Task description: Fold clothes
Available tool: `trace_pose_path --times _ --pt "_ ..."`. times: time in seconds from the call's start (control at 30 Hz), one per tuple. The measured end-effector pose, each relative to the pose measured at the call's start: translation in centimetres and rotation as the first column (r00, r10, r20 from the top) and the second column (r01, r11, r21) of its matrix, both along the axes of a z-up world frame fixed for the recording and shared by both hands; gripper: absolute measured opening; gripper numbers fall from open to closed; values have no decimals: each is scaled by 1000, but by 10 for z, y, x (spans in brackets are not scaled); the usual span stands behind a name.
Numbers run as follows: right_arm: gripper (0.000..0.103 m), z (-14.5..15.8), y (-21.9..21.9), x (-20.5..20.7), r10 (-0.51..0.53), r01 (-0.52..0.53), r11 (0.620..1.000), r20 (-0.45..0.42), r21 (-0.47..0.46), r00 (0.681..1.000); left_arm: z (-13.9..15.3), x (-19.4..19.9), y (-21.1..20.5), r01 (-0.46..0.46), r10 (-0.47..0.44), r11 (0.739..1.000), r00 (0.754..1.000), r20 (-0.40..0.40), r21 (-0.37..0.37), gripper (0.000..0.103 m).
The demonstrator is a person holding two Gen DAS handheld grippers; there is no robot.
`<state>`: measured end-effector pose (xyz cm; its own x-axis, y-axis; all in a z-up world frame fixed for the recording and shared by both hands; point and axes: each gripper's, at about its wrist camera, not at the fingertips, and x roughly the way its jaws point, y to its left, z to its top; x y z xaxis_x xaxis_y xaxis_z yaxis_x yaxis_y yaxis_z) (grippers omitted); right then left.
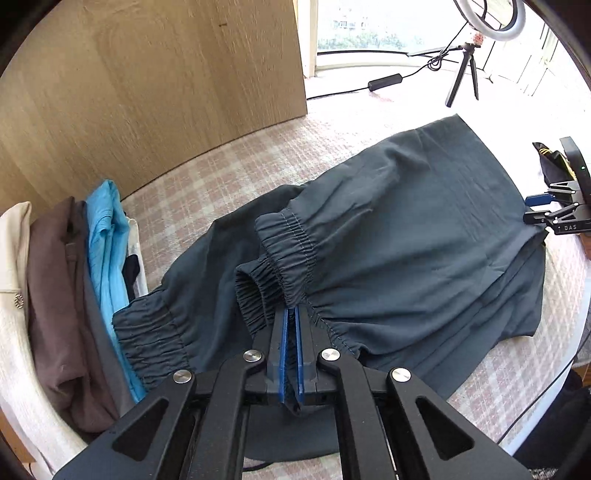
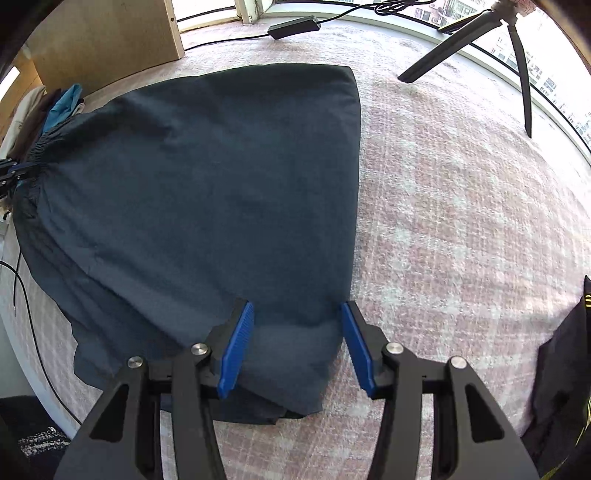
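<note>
- Dark teal-grey garment with gathered elastic bands: spread over the pink-and-white checked cloth that covers the work surface; its near edge hangs slightly past the surface rim in the left wrist view.
- Left gripper: black linkage arms with blue finger pads pressed together, pinching a ruched elastic band of the garment; the fabric passes between the pads and bunches below them.
- Right gripper: blue pads spread wide apart, with the garment's corner lying between them; whether either pad touches the cloth cannot be told. The same gripper appears at the garment's far edge in the left wrist view.
- Left gripper as seen from the right wrist: at the left border, at the gathered edge of the garment.
- Stack of folded clothes: cream, brown, grey and bright blue pieces, lying beside the garment at the left, against a light wooden panel.
- Black tripod: stands on the cloth at the far side, near the window; a black cable with an inline box runs beside it.
- Black fabric with yellow trim: at the right edge, apart from the garment.
</note>
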<state>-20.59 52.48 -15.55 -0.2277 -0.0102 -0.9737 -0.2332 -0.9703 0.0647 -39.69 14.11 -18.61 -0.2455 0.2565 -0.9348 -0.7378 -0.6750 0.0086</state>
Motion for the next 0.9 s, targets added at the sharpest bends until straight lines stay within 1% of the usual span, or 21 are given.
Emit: trace_pose_path --times 0.07,0.17,0.2,0.27,0.33,0.4,0.43,0.47,0.5,0.53,0.57,0.6,0.63,0.7,0.77,0.8,0.83,0.9 --pt "49 -1 -3 1 17 -17 1000 15 8 1000 -8 -2 -2 -3 3 1000 1000 4 -25 3" --pt "50 -3 -8 -3 33 -34 999 38 20 999 -28 -7 -1 -26 28 995 999 16 -99 4" --pt "50 -1 -10 -5 39 -40 999 42 16 998 -29 -8 -2 -39 41 995 999 26 -88 4" --pt "50 7 -16 -7 61 -63 997 37 35 997 -22 -8 -5 -48 50 997 998 28 -60 4" --pt "50 18 -21 -7 80 -80 994 11 71 997 -11 -7 -9 -58 59 998 998 32 -39 4" --pt "50 27 -24 -7 88 -86 994 -29 65 996 0 -7 -12 -71 72 997 996 44 -21 4" --pt "50 26 -25 -9 97 -95 994 -30 59 995 6 -7 -13 -82 83 997 995 61 -8 4" --pt "50 22 -28 -10 108 -107 992 -11 74 994 11 -6 -13 -87 87 996 994 71 -1 4" --pt "50 15 -30 -12 121 -122 988 18 99 993 14 -4 -12 -89 90 996 994 58 -17 4" --pt "50 8 -32 -12 133 -137 983 46 123 990 14 -5 -11 -89 91 994 996 25 -58 5" --pt "50 3 -33 -13 141 -150 979 68 141 988 12 -3 -10 -84 84 991 996 -2 -107 9" --pt "50 4 -32 -12 135 -142 981 63 132 989 9 -1 -9 -81 77 985 997 -29 -154 10" --pt "50 6 -30 -11 128 -134 983 59 125 990 6 -2 -10 -86 79 980 996 -44 -180 11" --pt "50 12 -26 -9 114 -120 986 52 115 992 10 0 -14 -101 94 980 994 -50 -171 11" --pt "50 27 -25 -6 97 -97 991 1 93 995 19 6 -7 -91 81 987 993 -82 -135 10" --pt "50 33 -24 -4 90 -88 993 -20 81 996 21 10 3 -62 50 991 993 -102 -117 10" --pt "50 32 -24 -1 91 -90 994 -14 69 996 23 14 13 -33 21 994 992 -122 -100 11" --pt "50 30 -25 6 95 -95 994 -2 45 995 10 14 34 14 -28 994 991 -127 -108 11"
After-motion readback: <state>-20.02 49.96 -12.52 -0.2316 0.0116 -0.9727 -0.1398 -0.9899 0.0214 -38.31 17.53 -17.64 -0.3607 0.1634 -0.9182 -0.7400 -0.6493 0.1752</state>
